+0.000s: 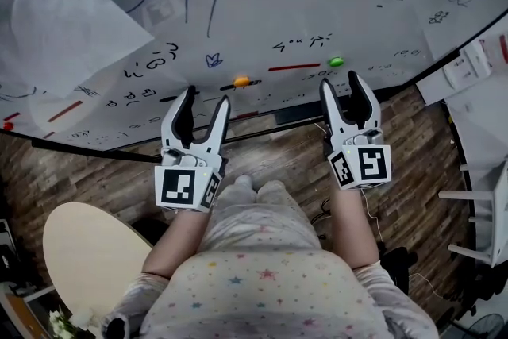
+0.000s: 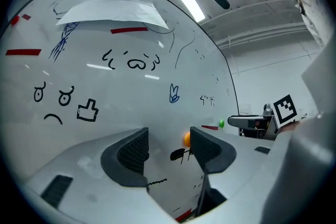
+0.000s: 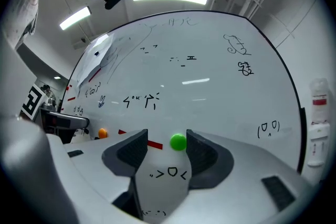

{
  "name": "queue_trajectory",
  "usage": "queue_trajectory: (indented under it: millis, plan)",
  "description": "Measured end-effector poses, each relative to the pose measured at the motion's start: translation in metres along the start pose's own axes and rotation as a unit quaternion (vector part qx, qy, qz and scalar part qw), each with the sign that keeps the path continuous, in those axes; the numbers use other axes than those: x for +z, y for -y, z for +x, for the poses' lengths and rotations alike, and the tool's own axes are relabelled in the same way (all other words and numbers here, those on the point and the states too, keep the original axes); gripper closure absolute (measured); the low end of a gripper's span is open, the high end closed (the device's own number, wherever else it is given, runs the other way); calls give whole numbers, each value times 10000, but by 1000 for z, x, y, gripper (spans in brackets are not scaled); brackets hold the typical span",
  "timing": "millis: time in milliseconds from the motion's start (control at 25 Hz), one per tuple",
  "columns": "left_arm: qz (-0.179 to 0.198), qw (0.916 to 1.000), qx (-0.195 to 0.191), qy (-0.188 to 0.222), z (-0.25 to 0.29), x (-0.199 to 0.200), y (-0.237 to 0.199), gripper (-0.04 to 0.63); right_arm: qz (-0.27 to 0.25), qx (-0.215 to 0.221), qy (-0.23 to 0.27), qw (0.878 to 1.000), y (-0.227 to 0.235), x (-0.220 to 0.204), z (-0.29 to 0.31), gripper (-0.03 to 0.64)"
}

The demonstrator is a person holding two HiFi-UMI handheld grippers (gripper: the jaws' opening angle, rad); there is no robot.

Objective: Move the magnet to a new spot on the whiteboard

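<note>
Star-print clothing [image 1: 270, 282] on the person fills the bottom of the head view, closest to the lens. Beyond it the whiteboard [image 1: 262, 4], the biggest thing here, is covered in scribbles, small drawn faces and red strips. Next in size are the two tools. The left gripper [image 1: 206, 97] and the right gripper [image 1: 341, 81] both point at the board's lower part with jaws spread and nothing clamped.

Smallest are two round magnets stuck near the board's lower edge. The green magnet [image 1: 336, 62] sits just ahead of the right gripper's tips. In the right gripper view it shows in the gap, close to the right-hand pad but not pressed. The orange magnet [image 1: 241, 81] lies between the two grippers, partly behind the left gripper's inner jaw in its own view.

Which one the task means cannot be told. Either looks like a light, hard, smooth button, likely slippery. Pinching across its rim and tilting or sliding it off would probably beat a straight pull.
</note>
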State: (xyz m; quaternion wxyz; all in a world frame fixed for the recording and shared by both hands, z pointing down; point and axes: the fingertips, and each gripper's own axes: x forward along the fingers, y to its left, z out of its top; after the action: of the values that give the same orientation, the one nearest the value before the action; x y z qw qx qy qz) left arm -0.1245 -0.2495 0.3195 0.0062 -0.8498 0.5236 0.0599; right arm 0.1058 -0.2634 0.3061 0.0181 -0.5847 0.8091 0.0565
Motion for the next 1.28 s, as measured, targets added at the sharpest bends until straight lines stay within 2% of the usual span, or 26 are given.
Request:
queue_trajectory:
  millis: [400,1280]
  plan:
    - [118,9982,577,-88,-5,0,-5,366,-33,280,-108,9995,8,-8,15,399]
    - [224,9960,867,-5,-4,0,-13,379,-117,-14,-84,9999,16,-16,28,445]
